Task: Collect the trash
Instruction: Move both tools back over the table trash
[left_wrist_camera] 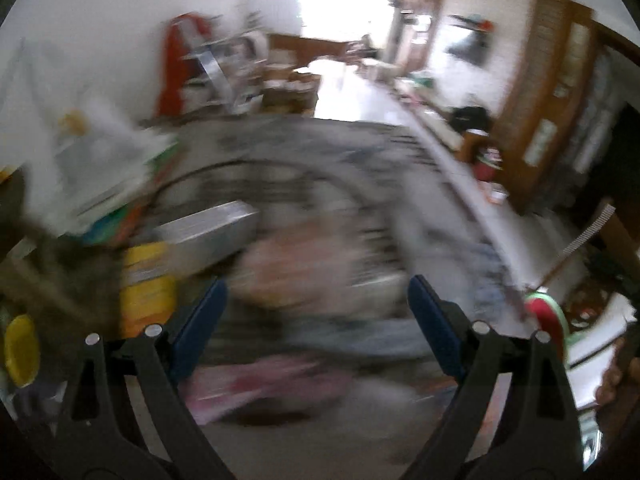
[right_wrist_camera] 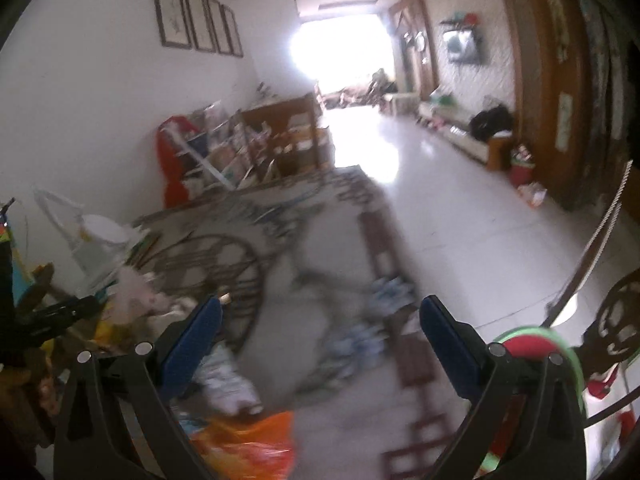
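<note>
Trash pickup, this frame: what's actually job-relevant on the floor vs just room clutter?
Job:
- orange bag, crumpled on the floor
- white wad beside it
- blue-white scraps on the rug
- left tongs and right tongs, both open, empty

Lying about:
- rug
- bookshelf
- framed pictures
- yellow box

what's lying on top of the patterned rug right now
On the rug: an orange plastic bag, white crumpled trash, blue-white wrappers. Anything beneath them is hidden.
</note>
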Tool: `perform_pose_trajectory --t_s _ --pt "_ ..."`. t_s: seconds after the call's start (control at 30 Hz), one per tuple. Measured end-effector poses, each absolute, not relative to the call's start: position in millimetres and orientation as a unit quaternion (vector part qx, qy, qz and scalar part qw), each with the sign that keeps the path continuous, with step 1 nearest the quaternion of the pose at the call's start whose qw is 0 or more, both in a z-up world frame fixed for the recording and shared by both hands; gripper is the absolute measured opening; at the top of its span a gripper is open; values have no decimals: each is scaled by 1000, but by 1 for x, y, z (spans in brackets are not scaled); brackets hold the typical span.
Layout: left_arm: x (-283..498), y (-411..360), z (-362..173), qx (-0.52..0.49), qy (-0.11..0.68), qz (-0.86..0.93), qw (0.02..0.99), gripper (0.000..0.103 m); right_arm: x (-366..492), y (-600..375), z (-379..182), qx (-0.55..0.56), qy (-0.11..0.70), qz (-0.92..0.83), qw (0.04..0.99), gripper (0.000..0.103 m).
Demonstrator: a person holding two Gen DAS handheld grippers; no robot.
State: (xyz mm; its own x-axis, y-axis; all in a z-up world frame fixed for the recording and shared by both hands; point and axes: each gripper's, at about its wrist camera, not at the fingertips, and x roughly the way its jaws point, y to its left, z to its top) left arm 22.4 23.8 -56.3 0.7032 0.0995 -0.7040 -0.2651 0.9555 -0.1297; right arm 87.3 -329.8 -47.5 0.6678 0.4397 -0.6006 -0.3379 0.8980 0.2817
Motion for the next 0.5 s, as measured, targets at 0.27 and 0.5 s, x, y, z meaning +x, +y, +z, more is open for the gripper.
perform_pose_trajectory --t_s 0.27,0.5 --pt "-11 120 -115 -158 447 140 869 89 66 -233 -51 27 373 243 895 96" --pt "-13 143 -156 -189 494 103 843 67 58 -173 -49 0 386 283 878 96"
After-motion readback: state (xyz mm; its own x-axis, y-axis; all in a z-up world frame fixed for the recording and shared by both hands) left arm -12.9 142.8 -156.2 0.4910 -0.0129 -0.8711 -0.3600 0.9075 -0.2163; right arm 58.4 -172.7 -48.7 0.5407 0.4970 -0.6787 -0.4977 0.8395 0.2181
